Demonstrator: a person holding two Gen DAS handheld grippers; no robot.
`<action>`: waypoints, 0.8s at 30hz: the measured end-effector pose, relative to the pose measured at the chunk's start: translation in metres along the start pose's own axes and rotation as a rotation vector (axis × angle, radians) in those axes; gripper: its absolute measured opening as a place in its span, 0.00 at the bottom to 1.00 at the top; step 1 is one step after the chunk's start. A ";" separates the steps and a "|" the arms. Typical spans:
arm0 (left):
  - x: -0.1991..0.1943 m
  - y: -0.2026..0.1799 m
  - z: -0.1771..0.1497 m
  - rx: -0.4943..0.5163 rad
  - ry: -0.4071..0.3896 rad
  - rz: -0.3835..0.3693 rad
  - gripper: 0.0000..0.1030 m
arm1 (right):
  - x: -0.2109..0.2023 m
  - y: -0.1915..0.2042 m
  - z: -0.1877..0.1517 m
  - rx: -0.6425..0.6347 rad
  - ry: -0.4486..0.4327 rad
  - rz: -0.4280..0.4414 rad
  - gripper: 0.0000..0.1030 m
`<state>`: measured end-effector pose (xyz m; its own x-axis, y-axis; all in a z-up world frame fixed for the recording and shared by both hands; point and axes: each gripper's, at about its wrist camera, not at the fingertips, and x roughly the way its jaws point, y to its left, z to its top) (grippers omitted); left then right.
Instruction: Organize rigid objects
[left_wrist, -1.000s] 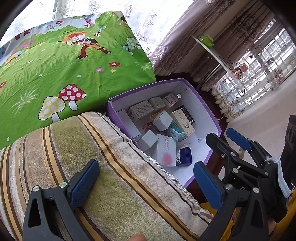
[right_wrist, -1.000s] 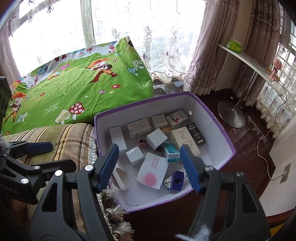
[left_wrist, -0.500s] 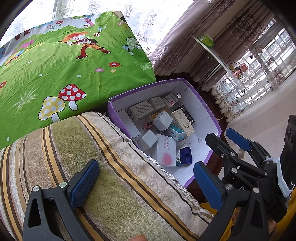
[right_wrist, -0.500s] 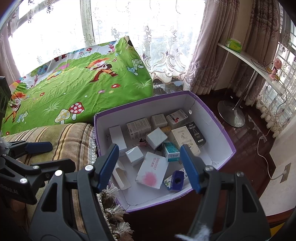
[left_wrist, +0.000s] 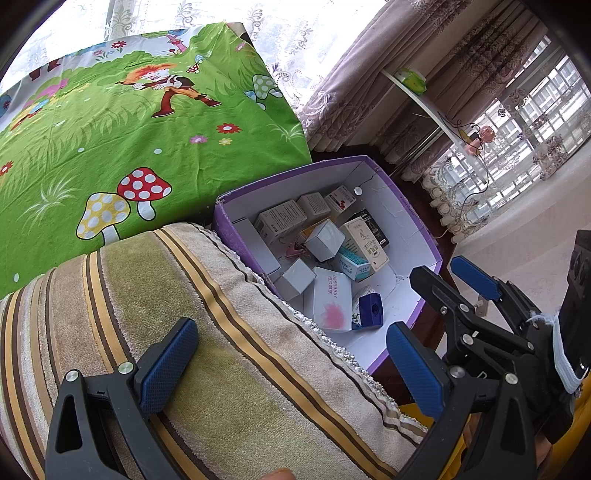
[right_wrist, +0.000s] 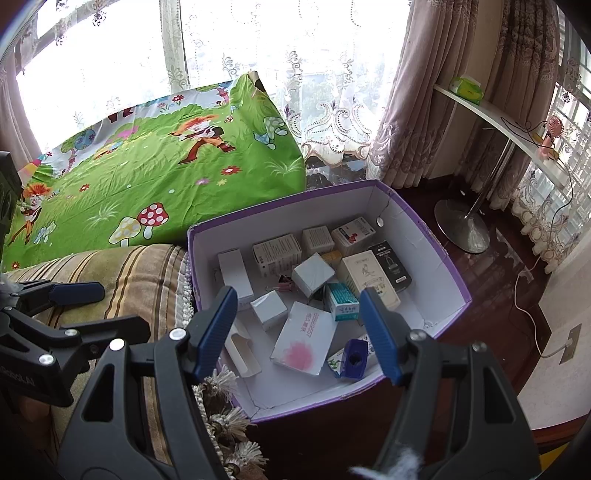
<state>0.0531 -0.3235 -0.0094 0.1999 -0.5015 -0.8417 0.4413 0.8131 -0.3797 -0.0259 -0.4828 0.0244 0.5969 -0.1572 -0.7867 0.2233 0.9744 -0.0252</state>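
Boxes (right_wrist: 312, 275) are lying unmoved in the purple carton (right_wrist: 436, 236) — both claws (left (left_wrist: 291, 365), right (right_wrist: 299, 330)) are staying apart, empty, motionless.

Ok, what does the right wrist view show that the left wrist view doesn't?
Only the right wrist view: the round metal stand base on the dark floor, a wall socket, and an opened white carton by the box's near wall.

Only the left: the striped towel's broad top.

Both: the purple cardboard box of small cartons, blue sharpener, green cartoon sheet, both open grippers, left and right.
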 end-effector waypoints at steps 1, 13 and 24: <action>0.000 0.000 0.000 0.000 0.000 0.000 1.00 | 0.000 0.000 0.000 0.000 0.000 0.000 0.70; 0.000 0.000 0.000 0.000 0.000 0.000 1.00 | 0.001 0.000 -0.002 0.005 0.002 0.002 0.70; 0.000 0.000 0.000 0.002 -0.003 -0.001 1.00 | 0.002 0.002 -0.004 0.009 0.006 -0.002 0.70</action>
<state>0.0531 -0.3239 -0.0091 0.2018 -0.5028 -0.8405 0.4431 0.8122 -0.3795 -0.0274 -0.4809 0.0205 0.5917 -0.1581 -0.7905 0.2312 0.9727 -0.0215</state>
